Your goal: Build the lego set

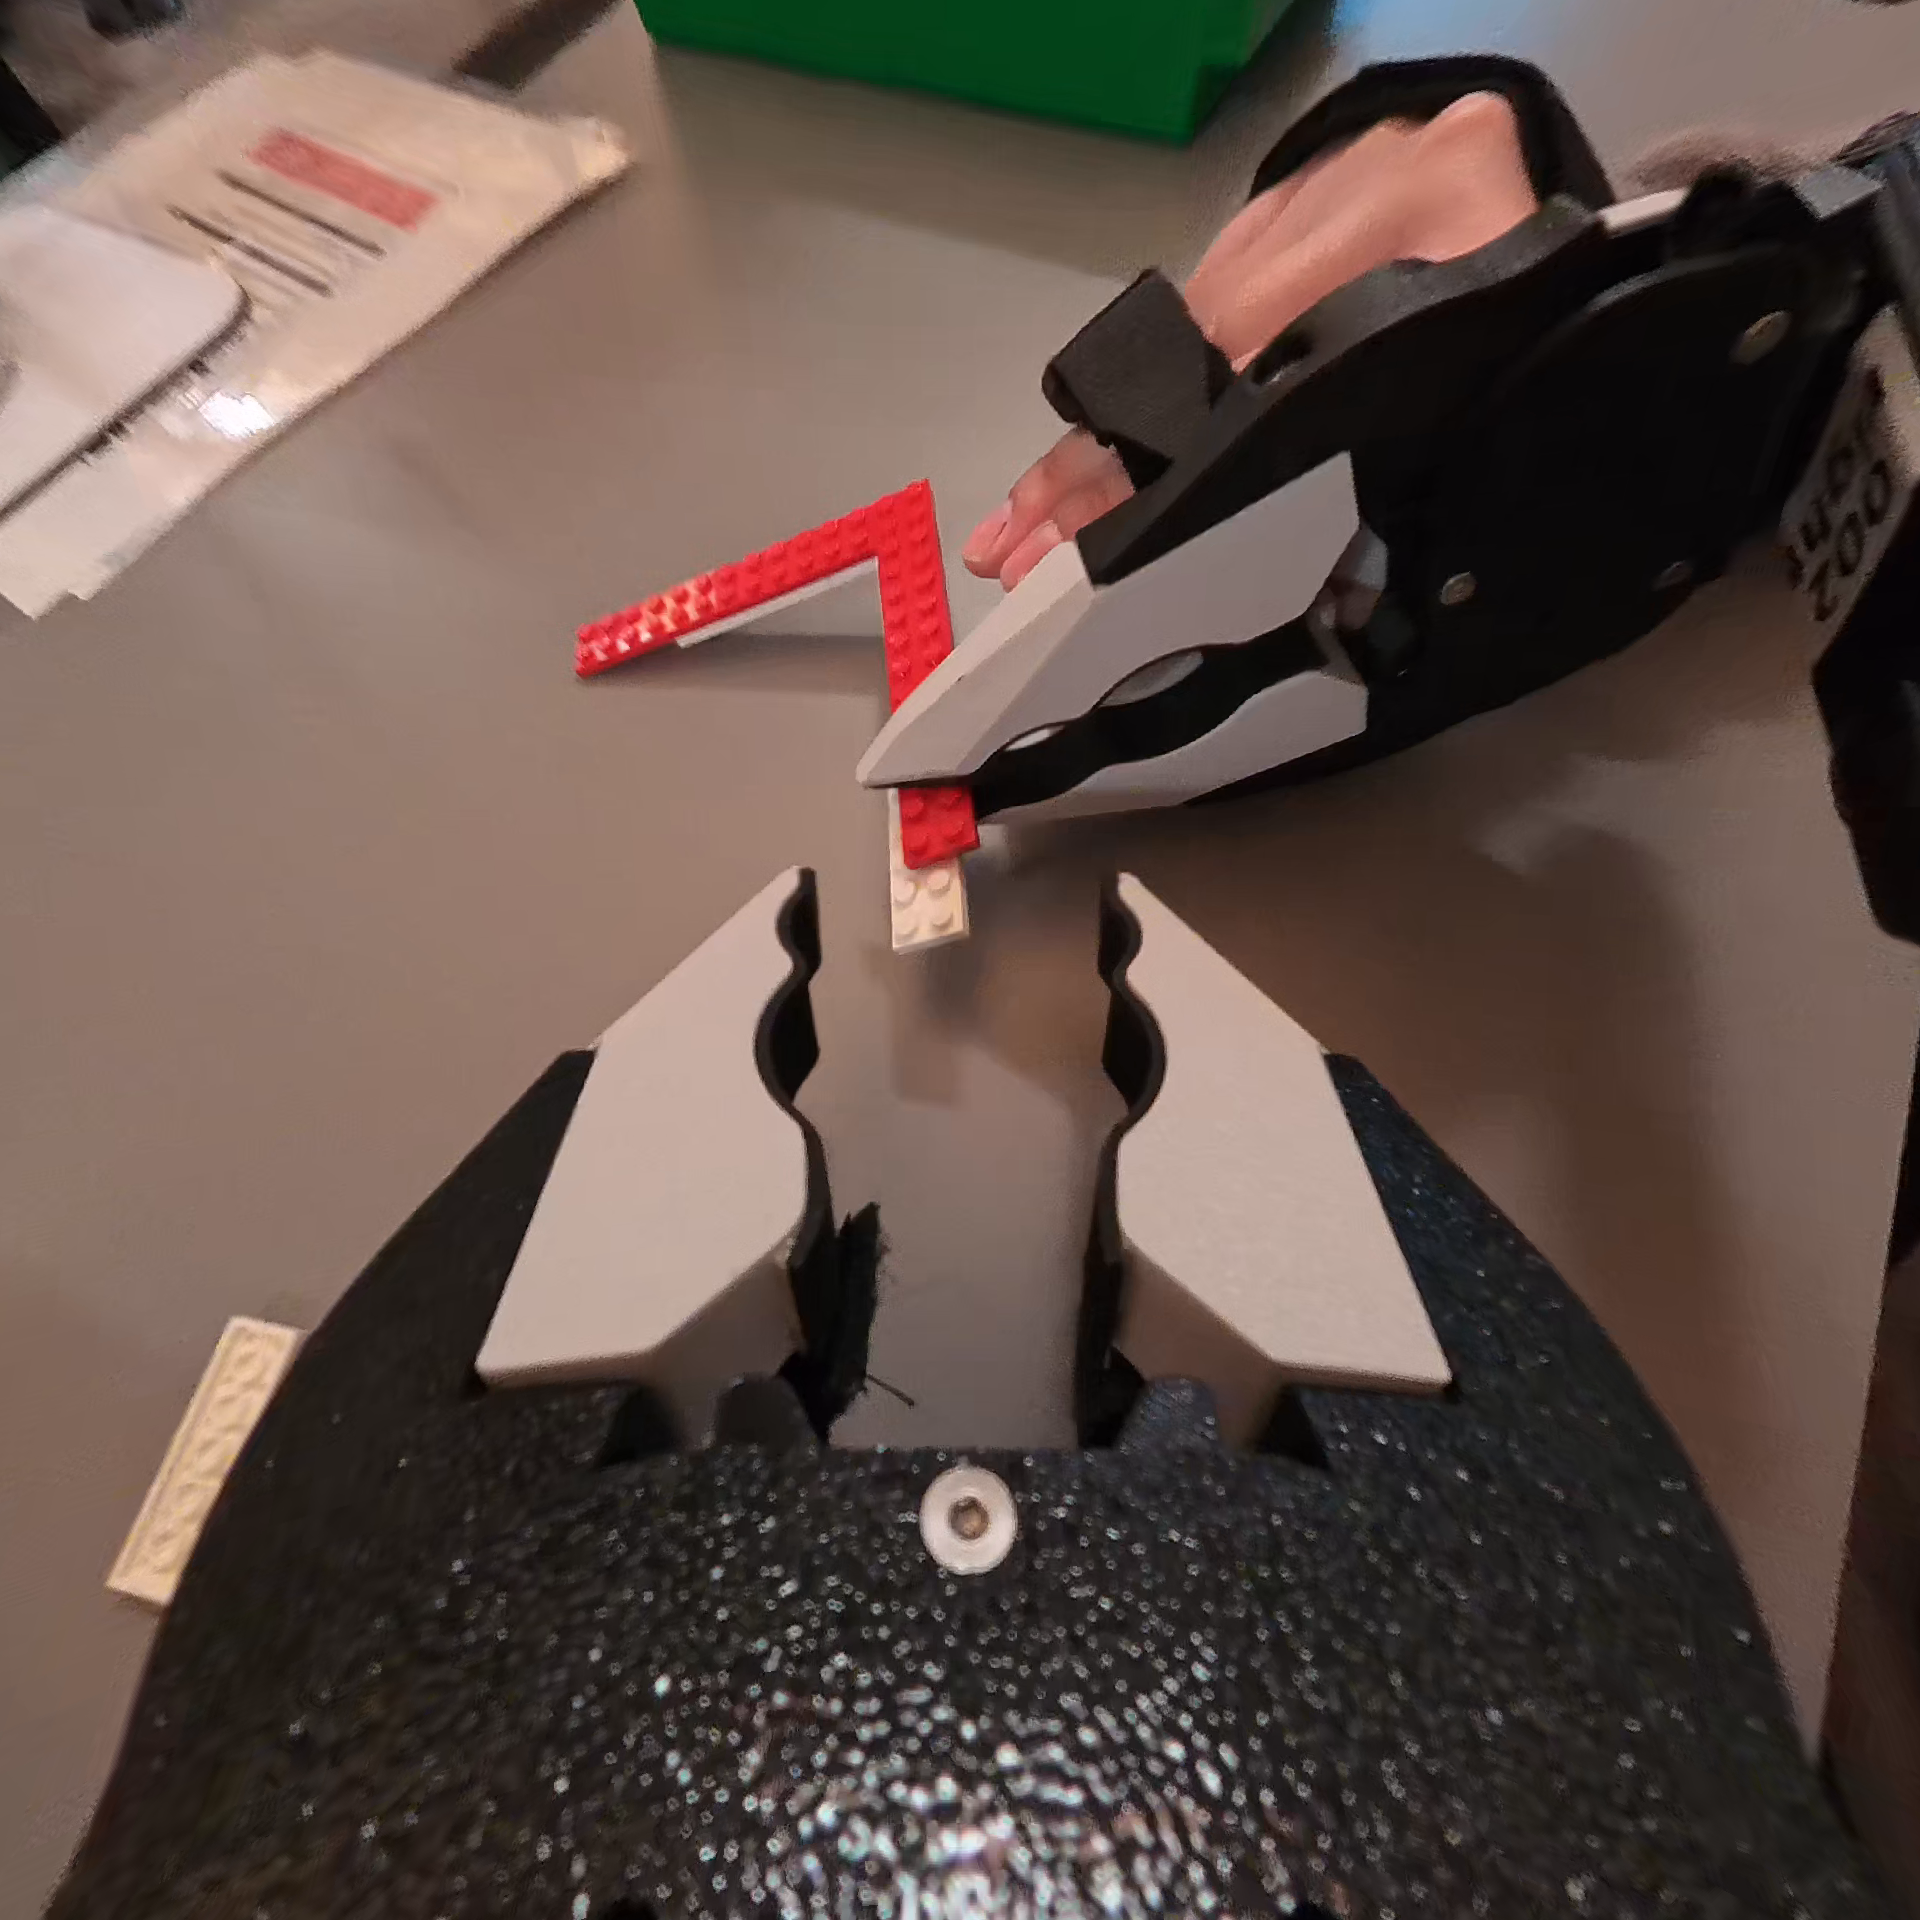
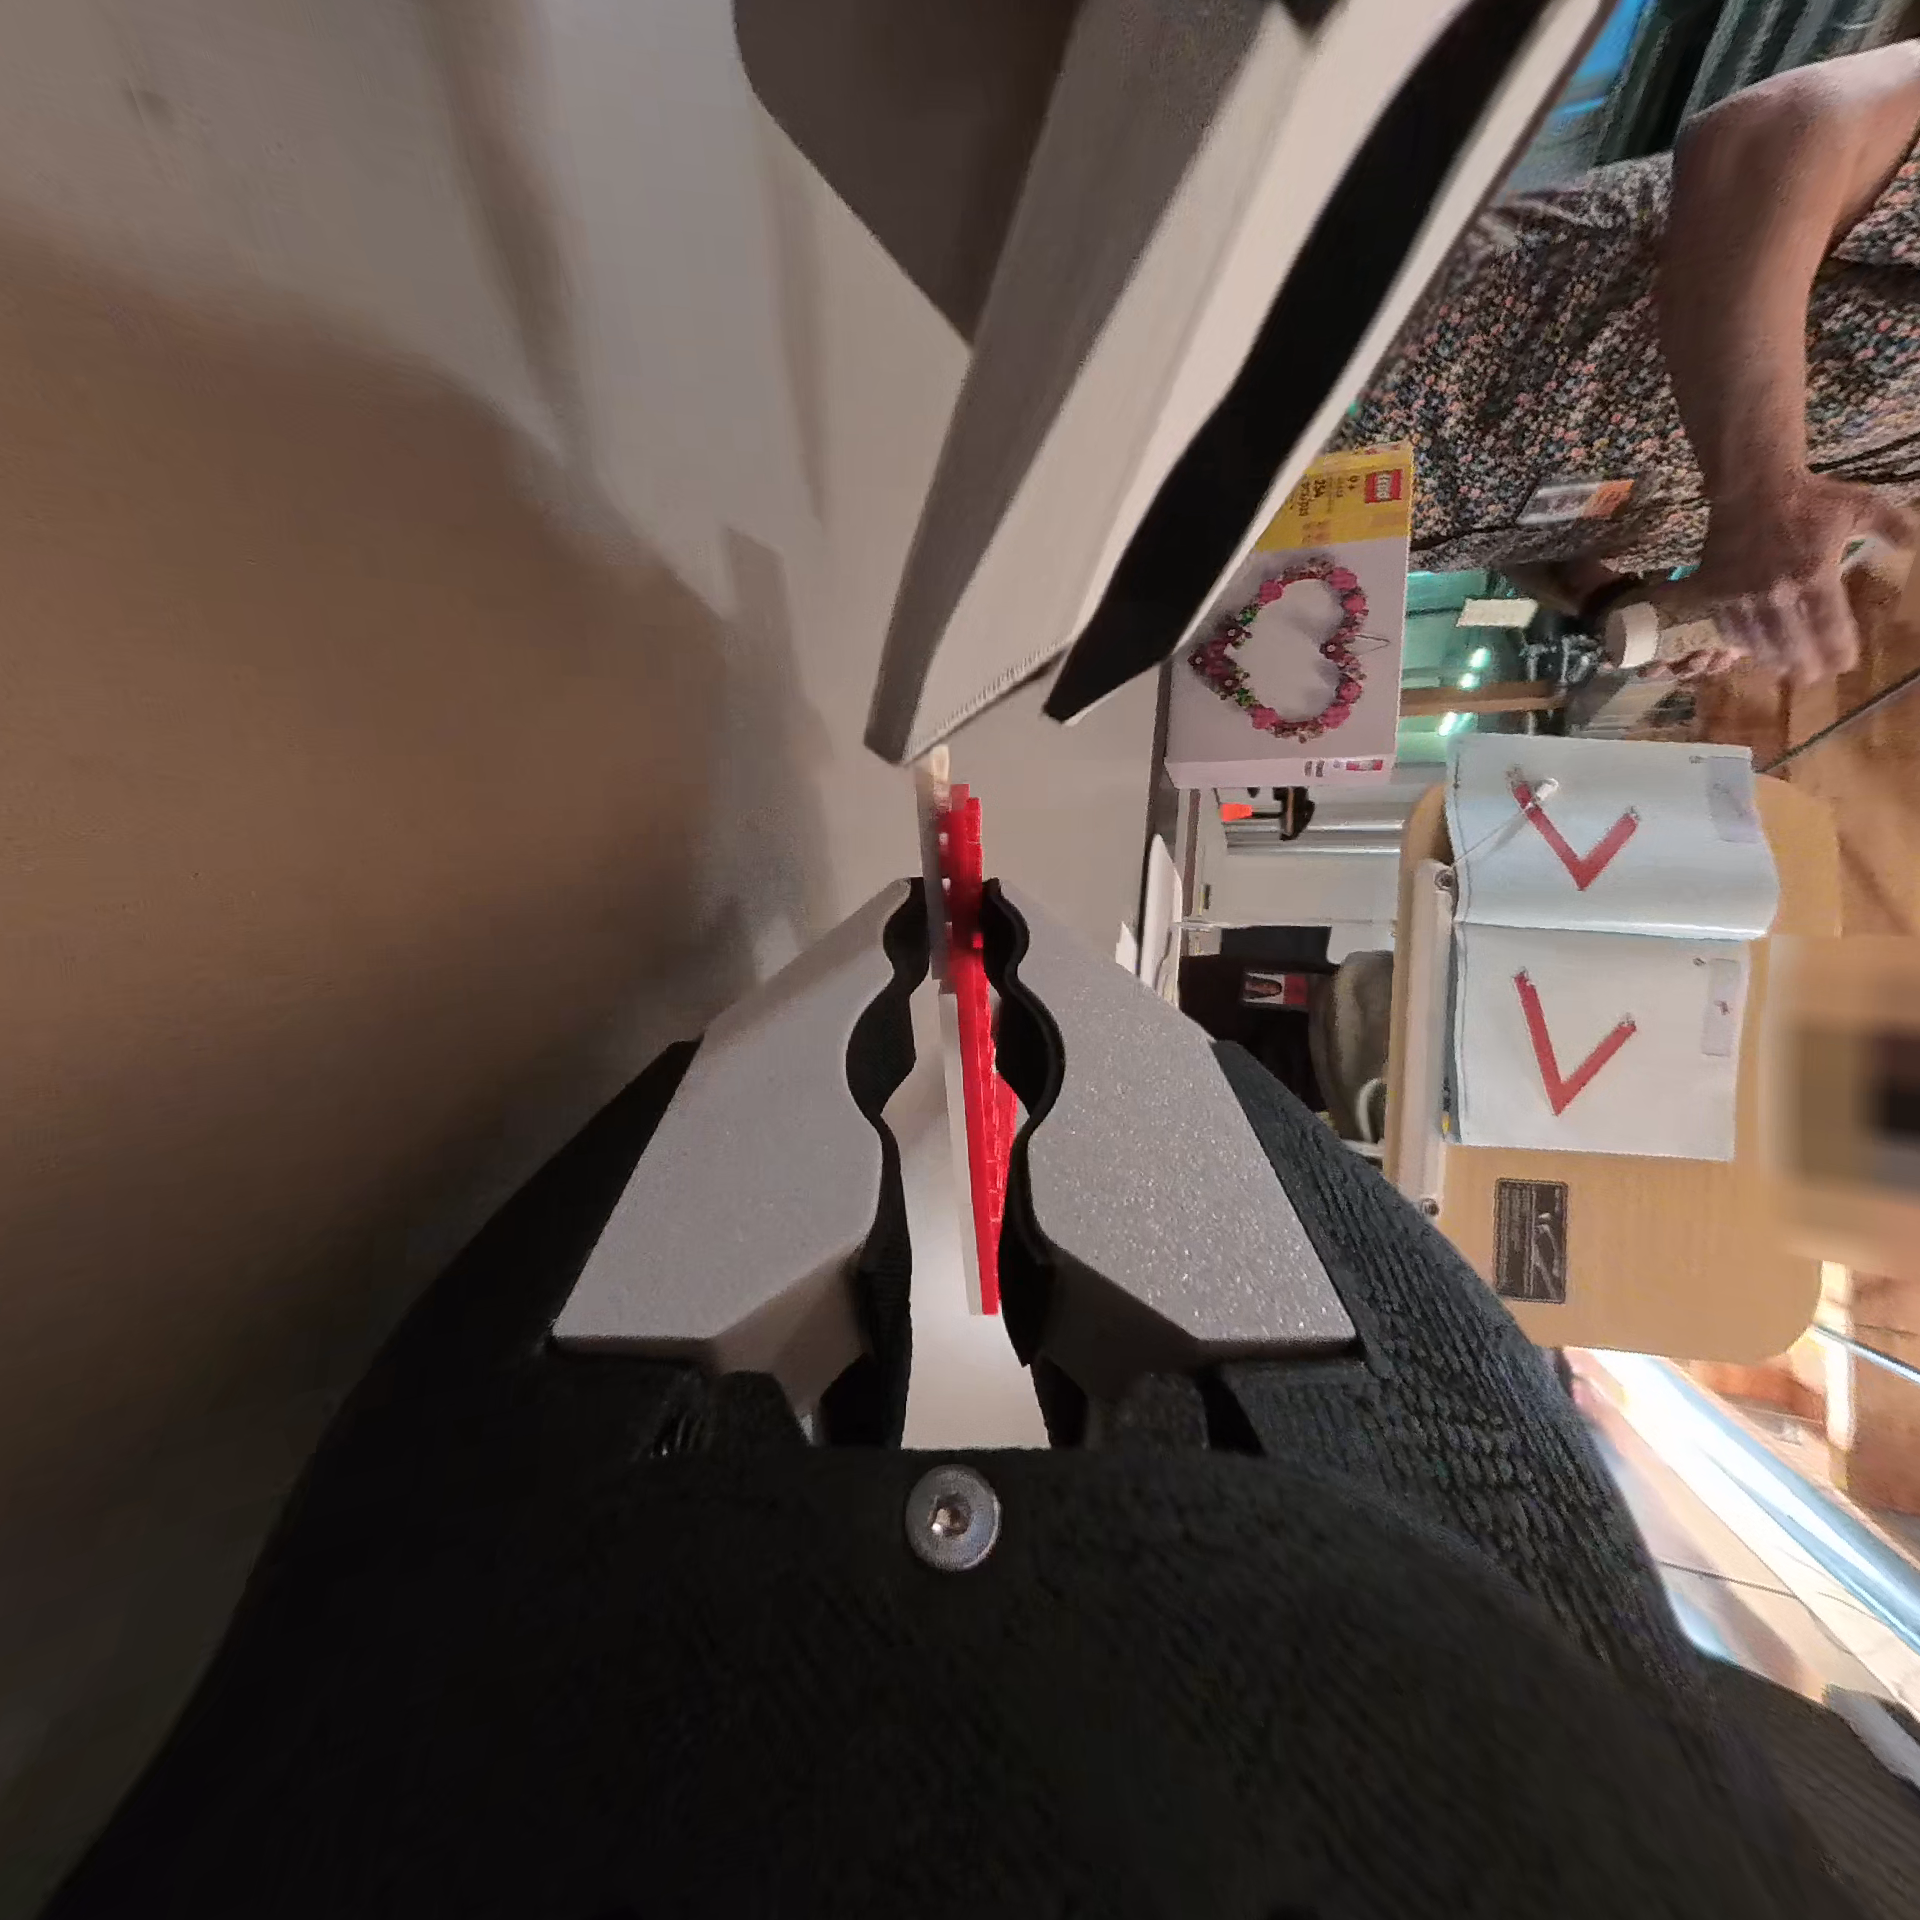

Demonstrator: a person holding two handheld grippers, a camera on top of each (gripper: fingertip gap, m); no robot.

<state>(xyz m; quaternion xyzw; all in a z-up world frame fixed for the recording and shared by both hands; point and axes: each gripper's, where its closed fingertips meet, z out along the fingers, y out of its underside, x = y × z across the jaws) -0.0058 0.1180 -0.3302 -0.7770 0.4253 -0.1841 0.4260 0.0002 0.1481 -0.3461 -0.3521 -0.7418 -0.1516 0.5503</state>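
A red V-shaped lego plate assembly (image 1: 831, 582) sits above the grey table, with a white plate (image 1: 928, 909) sticking out under its near end. My right gripper (image 1: 935, 800) comes in from the right, turned on its side, and is shut on the near arm of the red V. In the right wrist view the red and white plates (image 2: 977, 1091) stand edge-on between its closed fingers (image 2: 956, 904). My left gripper (image 1: 961, 894) is open and empty, its tips just short of the white plate's end. Its fingers (image 2: 1039, 520) loom close in the right wrist view.
A loose white plate (image 1: 197, 1455) lies on the table at the near left. Plastic bags with paper (image 1: 260, 270) lie at the far left, a green box (image 1: 966, 52) at the back. The lego box (image 2: 1288, 644), an open instruction booklet (image 2: 1600, 945) and a person's arm (image 2: 1766, 416) show beyond. The gap from one gripper's tips to the other's is roughly 4 centimeters.
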